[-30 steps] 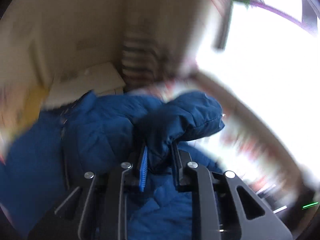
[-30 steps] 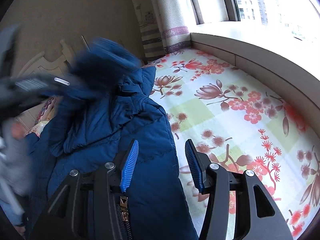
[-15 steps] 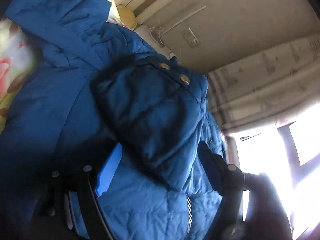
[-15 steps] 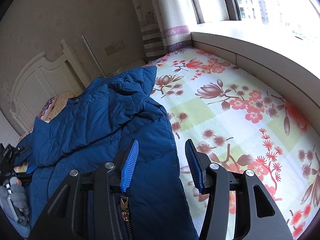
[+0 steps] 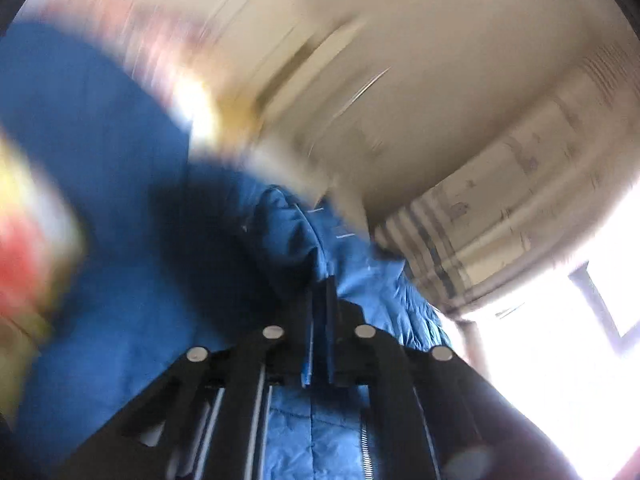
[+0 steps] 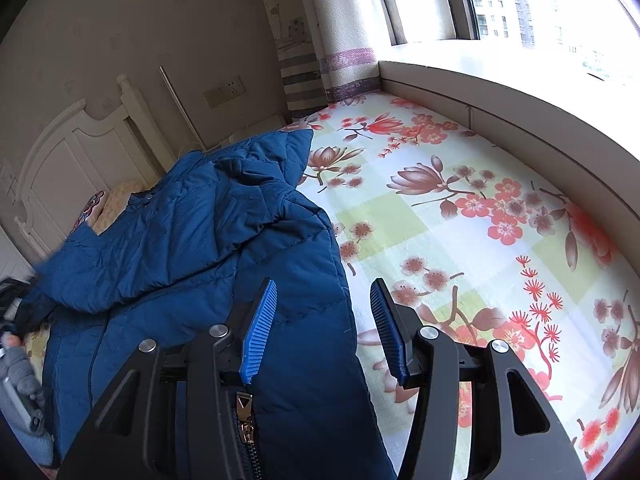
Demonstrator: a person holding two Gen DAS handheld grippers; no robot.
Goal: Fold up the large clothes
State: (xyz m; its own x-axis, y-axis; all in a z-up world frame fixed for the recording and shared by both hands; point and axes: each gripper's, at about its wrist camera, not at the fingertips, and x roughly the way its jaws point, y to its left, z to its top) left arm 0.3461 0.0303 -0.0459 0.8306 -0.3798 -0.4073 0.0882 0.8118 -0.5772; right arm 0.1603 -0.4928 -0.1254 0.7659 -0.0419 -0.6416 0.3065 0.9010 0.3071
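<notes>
Blue jacket point(image 6: 192, 240) on bed | left gripper point(image 5: 320, 284) just closed, pads together, empty | right gripper point(image 6: 322, 300) spread above hem

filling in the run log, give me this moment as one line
stage: folding blue quilted jacket on floral bedsheet | left claw: just closed, empty, blurred | right claw: open over jacket edge

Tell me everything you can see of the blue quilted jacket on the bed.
The blue quilted puffy jacket lies spread on the flower-printed bed sheet, its pointed hood towards the striped curtain. The fabric looks soft and padded, with stitched panels and creases. One sleeve is folded across the body. A metal zipper pull shows at the near edge, below the right claw, which hovers open above the jacket's edge without gripping it.
</notes>
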